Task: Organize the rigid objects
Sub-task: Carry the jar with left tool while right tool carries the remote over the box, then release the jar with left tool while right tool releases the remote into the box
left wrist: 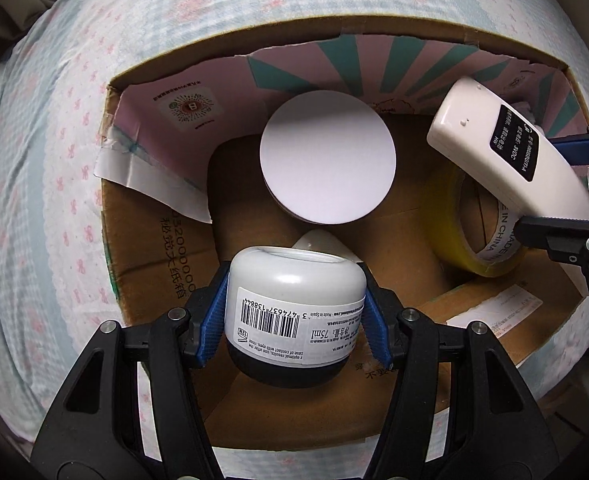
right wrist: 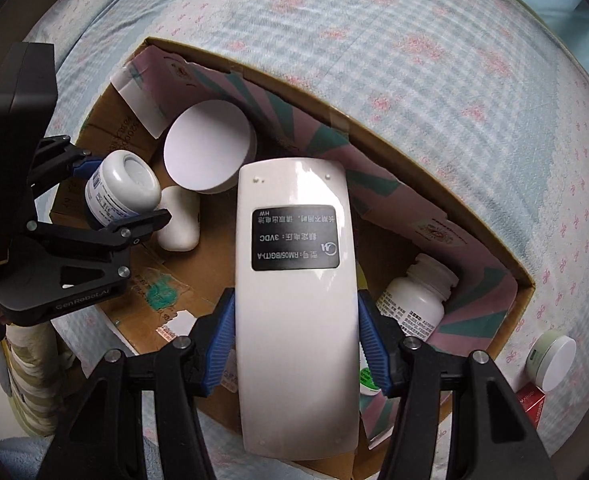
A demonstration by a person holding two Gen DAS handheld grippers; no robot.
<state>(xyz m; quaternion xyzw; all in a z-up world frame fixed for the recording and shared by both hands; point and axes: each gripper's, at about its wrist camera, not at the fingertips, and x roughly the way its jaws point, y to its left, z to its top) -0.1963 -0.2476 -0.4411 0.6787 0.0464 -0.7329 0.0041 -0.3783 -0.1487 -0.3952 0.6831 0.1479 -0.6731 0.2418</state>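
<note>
Left claw (left wrist: 296, 320) pinching jar (left wrist: 294, 304), right claw (right wrist: 296, 344) pinching remote (right wrist: 294, 304), both inside box rim (left wrist: 334, 32)

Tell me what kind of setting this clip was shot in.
Probably a bedroom: an open cardboard box sits on a floral checked bedsheet, and household items such as a cream jar and remote control are going in.

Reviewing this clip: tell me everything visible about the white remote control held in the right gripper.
The remote control is a long, glossy white plastic body with rounded ends, seen from its back: a black label with white print and small raised feet near the far end. The right gripper clamps it by the long sides with blue ribbed pads, above the open cardboard box. In the left wrist view it hangs slanted over the yellow tape roll; contact with the roll cannot be told.
</note>
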